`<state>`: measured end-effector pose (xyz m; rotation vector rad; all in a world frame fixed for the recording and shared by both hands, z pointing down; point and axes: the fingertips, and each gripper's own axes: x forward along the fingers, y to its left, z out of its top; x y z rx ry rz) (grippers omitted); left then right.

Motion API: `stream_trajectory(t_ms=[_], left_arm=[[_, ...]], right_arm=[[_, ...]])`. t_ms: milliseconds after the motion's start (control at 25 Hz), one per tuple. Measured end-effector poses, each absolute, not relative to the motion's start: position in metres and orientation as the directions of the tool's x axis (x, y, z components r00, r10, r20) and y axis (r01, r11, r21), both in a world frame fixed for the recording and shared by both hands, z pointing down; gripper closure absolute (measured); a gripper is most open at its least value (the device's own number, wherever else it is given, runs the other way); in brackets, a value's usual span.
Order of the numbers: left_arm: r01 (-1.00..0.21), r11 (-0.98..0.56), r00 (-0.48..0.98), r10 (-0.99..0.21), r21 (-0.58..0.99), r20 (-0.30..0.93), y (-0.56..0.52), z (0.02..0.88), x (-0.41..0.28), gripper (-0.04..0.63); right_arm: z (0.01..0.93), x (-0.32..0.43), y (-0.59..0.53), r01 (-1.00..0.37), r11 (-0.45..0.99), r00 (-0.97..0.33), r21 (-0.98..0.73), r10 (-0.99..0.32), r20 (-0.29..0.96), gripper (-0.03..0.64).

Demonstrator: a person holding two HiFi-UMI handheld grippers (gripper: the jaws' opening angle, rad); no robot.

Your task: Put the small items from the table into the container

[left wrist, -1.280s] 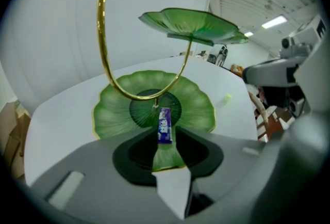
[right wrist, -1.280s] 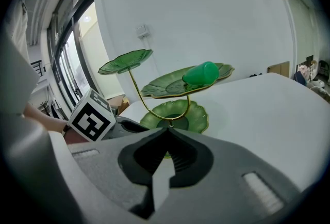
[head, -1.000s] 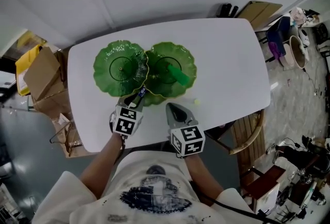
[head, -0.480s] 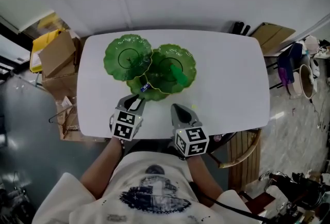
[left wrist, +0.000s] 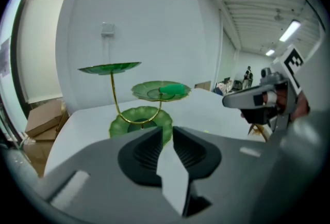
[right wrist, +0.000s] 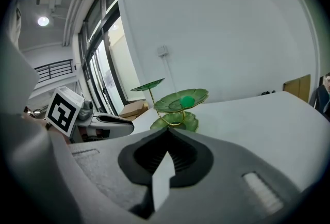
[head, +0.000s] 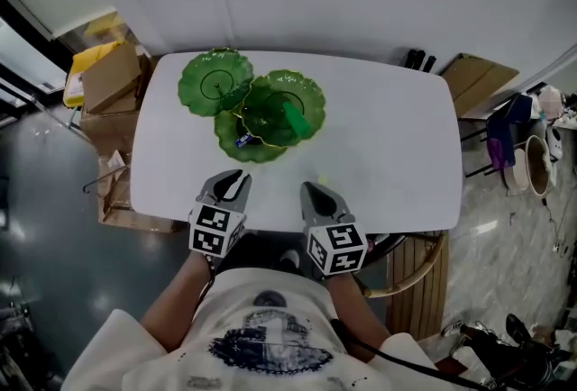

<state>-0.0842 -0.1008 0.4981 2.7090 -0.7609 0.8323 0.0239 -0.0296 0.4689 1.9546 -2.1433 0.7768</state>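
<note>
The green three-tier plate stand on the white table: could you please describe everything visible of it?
The green stand has three glossy, scalloped leaf-shaped plates at staggered heights on a thin curved gold frame. It stands upright on the white table's far left part. A green oblong item lies on the middle plate, a small blue-and-white item on the lowest.

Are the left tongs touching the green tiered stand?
Apart. The head view shows bare white table between the left tongs and the green tiered stand; their jaws are closing with nothing between them.
</note>
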Motion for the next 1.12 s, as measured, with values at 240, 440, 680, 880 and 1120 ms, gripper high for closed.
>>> stream_trajectory(t_ms=[240,440,680,880,1120], left_arm=[[-0.549,-0.835,0.728,-0.454,0.040,0.513,-0.066,0.470,-0.081,0.560],[-0.562,-0.826,0.736,-0.478,0.040,0.479,-0.038,0.459,-0.082,0.561],[-0.572,-0.820,0.739,-0.493,0.039,0.459,-0.017,0.451,-0.082,0.578],[-0.568,-0.822,0.747,-0.497,0.037,0.443,-0.006,0.446,-0.078,0.589],[-0.560,-0.828,0.755,-0.493,0.032,0.433,0.001,0.444,-0.074,0.603]], right_arm=[[0.451,0.029,0.000,-0.958,0.046,-0.160,-0.284,-0.904,0.396,0.618],[0.438,0.030,0.022,-0.961,0.057,-0.157,-0.269,-0.916,0.369,0.618],[0.430,0.029,0.037,-0.966,0.066,-0.154,-0.251,-0.924,0.351,0.618],[0.425,0.030,0.047,-0.969,0.071,-0.152,-0.235,-0.925,0.348,0.618],[0.424,0.033,0.054,-0.971,0.062,-0.141,-0.231,-0.927,0.347,0.618]])
